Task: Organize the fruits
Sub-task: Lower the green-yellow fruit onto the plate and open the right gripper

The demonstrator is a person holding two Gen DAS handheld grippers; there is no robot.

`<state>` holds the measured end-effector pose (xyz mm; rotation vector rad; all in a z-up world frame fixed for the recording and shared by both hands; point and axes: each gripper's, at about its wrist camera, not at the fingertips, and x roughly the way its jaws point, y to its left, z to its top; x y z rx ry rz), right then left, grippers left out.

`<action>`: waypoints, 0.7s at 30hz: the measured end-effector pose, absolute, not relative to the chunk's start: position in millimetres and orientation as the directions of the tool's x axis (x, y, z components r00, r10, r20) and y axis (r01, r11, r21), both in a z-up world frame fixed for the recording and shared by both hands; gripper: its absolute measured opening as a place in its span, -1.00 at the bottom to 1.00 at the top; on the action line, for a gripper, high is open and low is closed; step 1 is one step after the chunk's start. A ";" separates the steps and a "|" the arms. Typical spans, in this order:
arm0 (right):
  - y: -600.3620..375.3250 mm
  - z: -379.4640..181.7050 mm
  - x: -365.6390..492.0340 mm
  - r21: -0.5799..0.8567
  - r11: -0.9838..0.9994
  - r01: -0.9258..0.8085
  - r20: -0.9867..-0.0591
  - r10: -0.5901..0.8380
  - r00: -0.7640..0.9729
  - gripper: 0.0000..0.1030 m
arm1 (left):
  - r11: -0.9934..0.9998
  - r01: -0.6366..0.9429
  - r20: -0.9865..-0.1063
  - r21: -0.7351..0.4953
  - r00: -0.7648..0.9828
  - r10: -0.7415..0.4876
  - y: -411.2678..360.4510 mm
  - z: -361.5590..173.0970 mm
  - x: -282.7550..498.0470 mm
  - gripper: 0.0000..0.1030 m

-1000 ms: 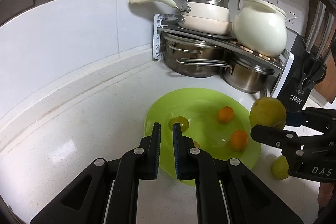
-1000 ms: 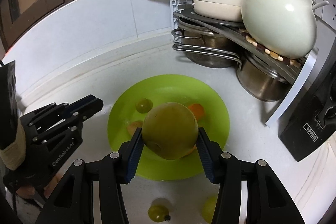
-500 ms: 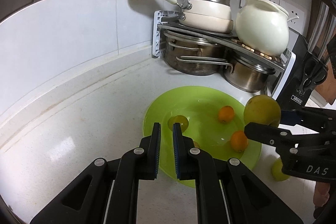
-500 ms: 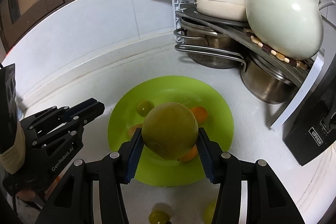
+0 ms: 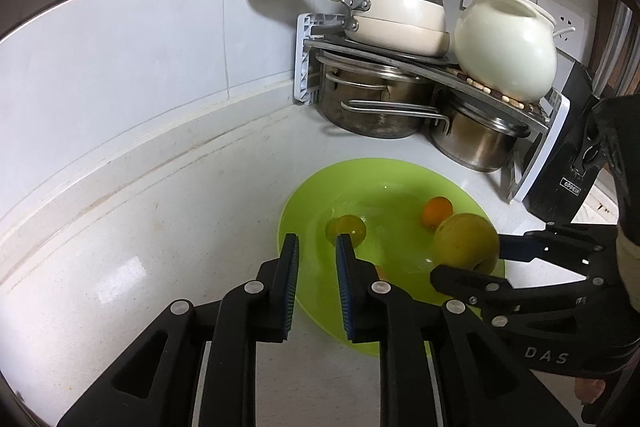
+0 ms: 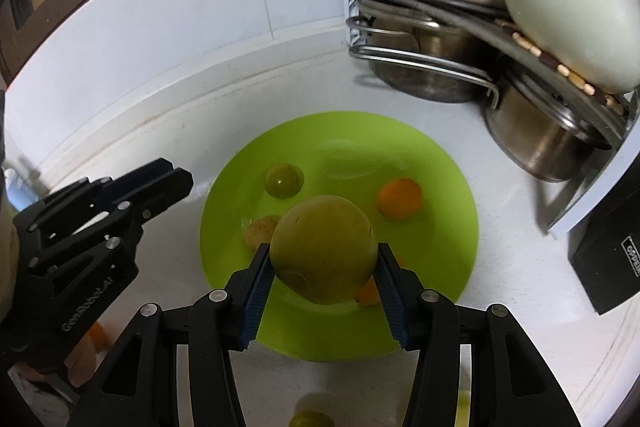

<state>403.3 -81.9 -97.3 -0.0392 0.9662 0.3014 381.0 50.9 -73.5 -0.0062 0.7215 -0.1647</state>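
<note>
Right claw [image 6: 323,297] pinching large yellow-green fruit [image 6: 324,249] over green plate [image 6: 448,187] on white table [image 6: 168,99]; left claw [image 5: 316,281] empty, just parted slightly at plate's rim.

A large yellow-green fruit [image 6: 324,249], round with a dull, slightly spotted skin, hangs above the near half of the lime-green plate [image 6: 440,163], pressed on both sides. In the plate lie a small dark green fruit [image 6: 284,181] at the back left, an orange one [image 6: 400,198] at the back right, and a brownish one [image 6: 259,231] at the left. One more orange fruit [image 6: 368,293] is half hidden under the big one.
</note>
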 end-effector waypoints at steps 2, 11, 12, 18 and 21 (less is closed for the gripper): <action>-81.1 -99.4 403.3 0.111 0.957 -0.268 -0.816 0.242 0.525 0.00 | 0.987 0.148 -0.659 -0.061 0.737 -0.151 51.3 -74.1 380.9 -0.60; -79.5 -91.7 396.4 0.093 0.959 -0.268 -0.801 0.232 0.552 0.04 | 0.988 0.143 -0.660 -0.050 0.738 -0.140 50.4 -73.0 380.4 -0.54; -79.4 -90.6 396.0 0.093 0.959 -0.268 -0.800 0.232 0.554 0.04 | 0.988 0.143 -0.659 -0.050 0.739 -0.140 50.6 -72.3 380.1 -0.52; -78.0 -82.0 388.5 0.090 0.957 -0.275 -0.787 0.237 0.570 0.04 | 0.987 0.157 -0.648 -0.031 0.748 -0.140 50.7 -65.1 377.1 -0.49; -76.2 -76.3 383.7 0.076 0.958 -0.278 -0.778 0.231 0.584 0.04 | 0.986 0.165 -0.641 -0.016 0.755 -0.137 51.4 -59.0 374.6 -0.44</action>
